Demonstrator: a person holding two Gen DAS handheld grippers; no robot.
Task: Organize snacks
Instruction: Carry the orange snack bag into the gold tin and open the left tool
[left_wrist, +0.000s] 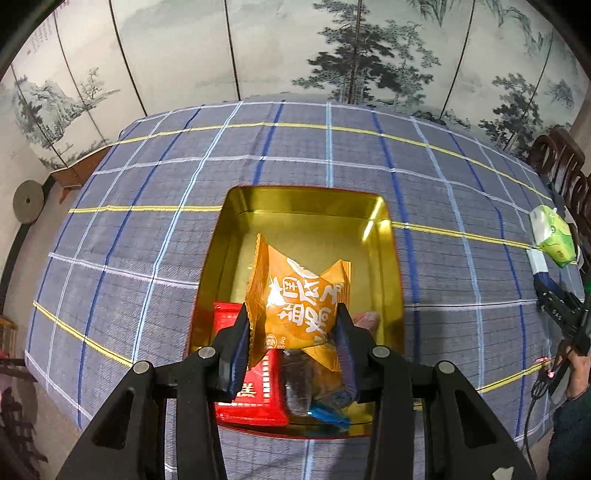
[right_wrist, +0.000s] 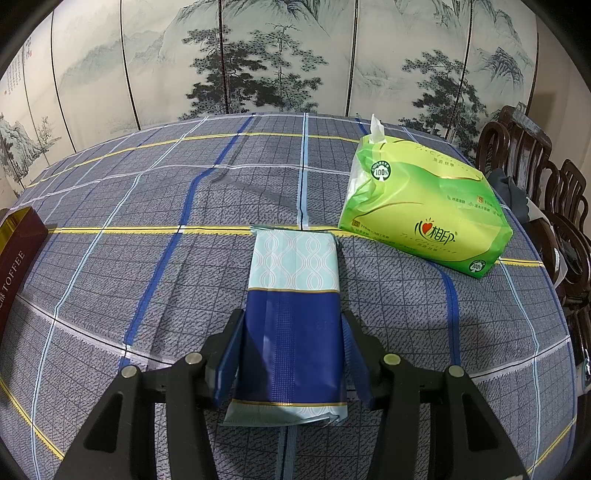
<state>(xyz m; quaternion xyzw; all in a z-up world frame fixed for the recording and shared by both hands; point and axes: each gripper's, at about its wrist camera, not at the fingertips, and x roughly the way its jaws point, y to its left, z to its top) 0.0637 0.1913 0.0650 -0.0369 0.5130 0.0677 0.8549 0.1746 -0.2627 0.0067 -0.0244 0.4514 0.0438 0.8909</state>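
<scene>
The left gripper (left_wrist: 293, 332) pinches an orange snack packet (left_wrist: 299, 302) between its fingers (left_wrist: 240, 332), holding it above the gold tin (left_wrist: 384, 236) on the checked worktop (left_wrist: 147, 221). The packet stands roughly on end, its crimped edges toward the fingers and its printing upside down to the camera. Below it, the tin's near end holds a red packet (left_wrist: 255, 398) and some clear and blue wrapped pieces (left_wrist: 325, 406); the far half of the tin floor is bare. The right gripper (right_wrist: 291, 354) has its fingers (right_wrist: 231, 354) set along both long sides of a blue and pale-blue packet (right_wrist: 291, 310) lying flat on the worktop, its long axis running straight away from the camera; whether the pads press on it cannot be told. A green tissue pack (right_wrist: 424, 214) lies just beyond, to the right, and a dark toffee box (right_wrist: 18, 251) sits at the left edge. Open cloth stretches between them.
</scene>
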